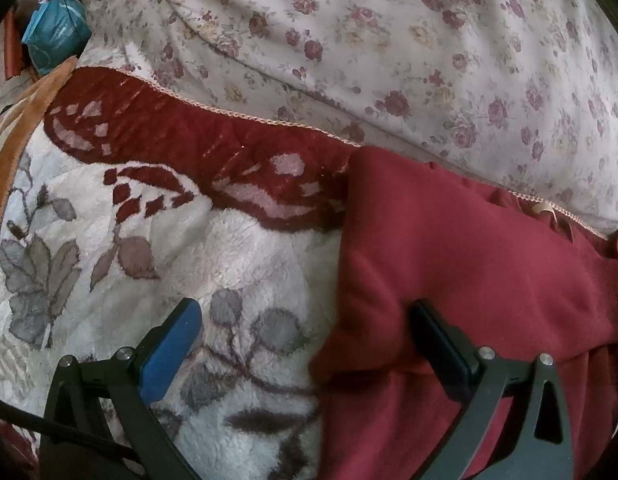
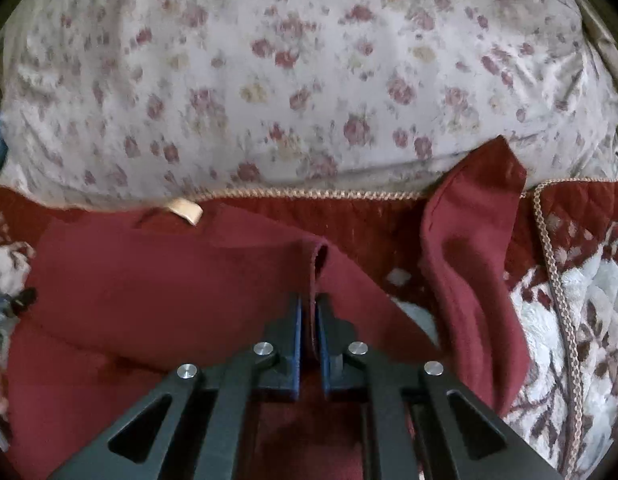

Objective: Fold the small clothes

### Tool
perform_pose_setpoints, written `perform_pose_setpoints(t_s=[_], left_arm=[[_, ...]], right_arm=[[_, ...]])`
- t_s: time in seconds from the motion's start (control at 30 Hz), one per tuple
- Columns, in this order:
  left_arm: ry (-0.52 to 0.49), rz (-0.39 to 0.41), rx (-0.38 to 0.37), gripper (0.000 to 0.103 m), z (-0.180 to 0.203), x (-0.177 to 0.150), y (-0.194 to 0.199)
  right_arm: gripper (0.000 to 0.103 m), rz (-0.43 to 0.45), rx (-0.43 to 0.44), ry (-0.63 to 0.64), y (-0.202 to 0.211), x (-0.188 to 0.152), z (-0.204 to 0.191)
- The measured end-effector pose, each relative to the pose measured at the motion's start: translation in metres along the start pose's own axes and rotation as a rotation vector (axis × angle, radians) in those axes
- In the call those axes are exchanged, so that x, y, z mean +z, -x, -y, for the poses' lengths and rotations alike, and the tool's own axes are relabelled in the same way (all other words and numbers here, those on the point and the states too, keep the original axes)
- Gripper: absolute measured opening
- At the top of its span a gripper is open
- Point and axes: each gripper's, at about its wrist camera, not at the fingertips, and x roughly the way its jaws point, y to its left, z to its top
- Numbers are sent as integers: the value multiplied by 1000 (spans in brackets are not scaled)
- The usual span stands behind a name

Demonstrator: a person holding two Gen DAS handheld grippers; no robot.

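The blanket [image 1: 249,248], a fleecy white and dark red one with a flower pattern, covers the near ground, and a flowered pillow [image 2: 293,72] lies along its far edge. The red garment [image 1: 461,248] lies on the blanket, spread across the near right in the left wrist view, its tan tag [image 2: 185,209] by the far hem next to the pillow. One loose flap [image 2: 473,232] stands up at the right.

The right gripper [image 2: 307,312] has its jaws pressed together on a raised ridge of the red cloth. The left gripper [image 1: 309,328] is spread wide, one finger over the blanket, the other over the garment's left edge, gripping nothing.

The likeliest trouble, as I judge it: the pinch holds only a thin ridge, so a quick pull could let it slip out. With the left side unheld, the whole garment may drag across the fleece instead of folding. The upright flap could tuck under and leave a crooked fold.
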Motion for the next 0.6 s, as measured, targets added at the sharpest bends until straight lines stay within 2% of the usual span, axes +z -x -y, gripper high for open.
perform_pose_setpoints(t_s=[0.1, 0.17, 0.27, 0.3, 0.43, 0.5, 0.6], left_arm=[[-7, 5, 6, 103, 1, 0, 0], [-7, 5, 5, 103, 1, 0, 0], [-5, 4, 0, 103, 0, 0, 1], [-4, 4, -1, 103, -1, 0, 1], [1, 18, 1, 103, -2, -1, 5], [2, 46, 14, 103, -2, -1, 13], [-2, 98, 15, 103, -2, -1, 30]], right_arm=[[8, 13, 19, -14, 11, -1, 5], [8, -7, 1, -3, 6, -6, 4], [8, -90, 0, -17, -21, -18, 6], [9, -75, 6, -33, -19, -19, 9], [19, -65, 54, -136, 0, -18, 27], [27, -49, 42, -148, 16, -21, 35], [31, -25, 33, -144, 38, -27, 45]])
